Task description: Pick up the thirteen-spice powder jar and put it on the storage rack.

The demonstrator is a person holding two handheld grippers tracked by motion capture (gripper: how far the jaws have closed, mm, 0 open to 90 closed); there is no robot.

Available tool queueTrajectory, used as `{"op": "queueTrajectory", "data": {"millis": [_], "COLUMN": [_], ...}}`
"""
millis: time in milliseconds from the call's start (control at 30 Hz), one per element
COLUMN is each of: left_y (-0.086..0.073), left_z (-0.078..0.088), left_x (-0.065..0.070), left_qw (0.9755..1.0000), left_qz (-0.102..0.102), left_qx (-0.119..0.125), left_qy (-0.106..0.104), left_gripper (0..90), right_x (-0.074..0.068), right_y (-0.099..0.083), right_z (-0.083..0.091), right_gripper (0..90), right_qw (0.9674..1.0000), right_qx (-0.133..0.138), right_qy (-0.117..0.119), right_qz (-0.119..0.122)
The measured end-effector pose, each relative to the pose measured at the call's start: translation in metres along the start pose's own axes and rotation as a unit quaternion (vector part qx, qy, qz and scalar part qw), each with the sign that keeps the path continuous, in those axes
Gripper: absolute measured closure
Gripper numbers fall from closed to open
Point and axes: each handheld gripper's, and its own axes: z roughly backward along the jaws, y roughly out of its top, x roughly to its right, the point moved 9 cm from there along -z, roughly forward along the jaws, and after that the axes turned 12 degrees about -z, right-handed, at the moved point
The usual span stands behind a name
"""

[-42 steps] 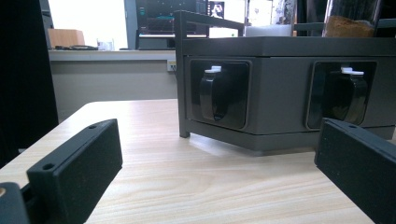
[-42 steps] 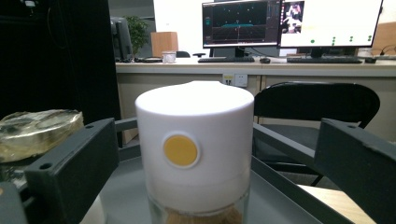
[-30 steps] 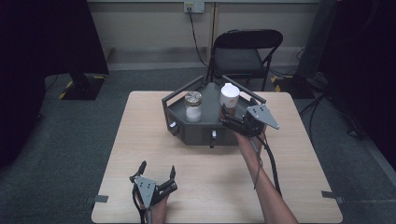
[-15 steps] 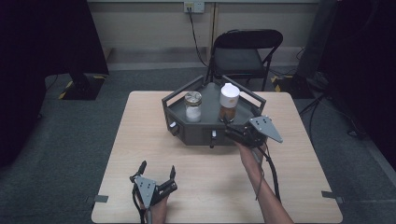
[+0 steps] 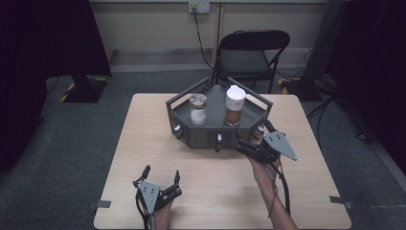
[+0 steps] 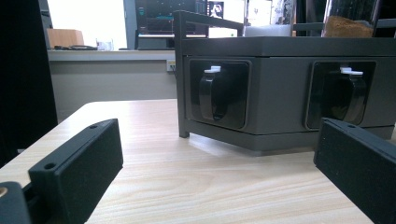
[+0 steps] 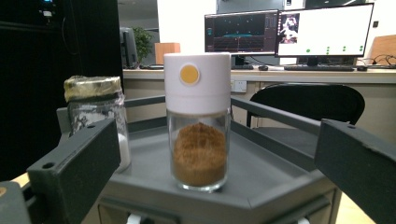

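- Facing the brown jar, the right gripper hangs just off the front right corner of the tray; its jaws stand wide apart and grip nothing, which suits lining up on the jar
- The brown jar stands upright on the tray's right side; a white jar stands beside it, apart
- The left gripper rests low near the table's front edge, well away from the tray, apparently idle; its jaws are spread wide and empty
- The right gripper view gives the jar's white cap with an orange dot and the brown powder inside
- The left gripper view gives the tray's side, with two recessed handles; the high view shows both grippers' places on the table
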Motion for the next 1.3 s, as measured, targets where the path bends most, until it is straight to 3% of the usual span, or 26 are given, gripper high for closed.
{"op": "queueTrajectory", "data": {"millis": [200,500,1000,1300], "left_y": [0.000,0.000,0.000,0.000], "left_z": [0.000,0.000,0.000,0.000], "left_x": [0.000,0.000,0.000,0.000], "left_qw": [1.0000,1.0000,1.0000,1.0000], "left_qz": [0.000,0.000,0.000,0.000], "left_qx": [0.000,0.000,0.000,0.000], "left_qy": [0.000,0.000,0.001,0.001], "left_gripper": [0.7,0.7,0.7,0.6], "right_x": [0.000,0.005,0.015,0.015], "right_y": [-0.011,-0.033,-0.058,-0.073], "right_z": [0.016,0.038,0.067,0.082], "right_gripper": [0.0,0.0,0.0,0.0], "right_qw": [0.9998,1.0000,0.9996,0.9990], "right_qx": [0.001,-0.004,-0.017,-0.018], "right_qy": [0.001,0.007,-0.017,-0.038], "right_qz": [0.018,0.004,-0.017,-0.016]}}
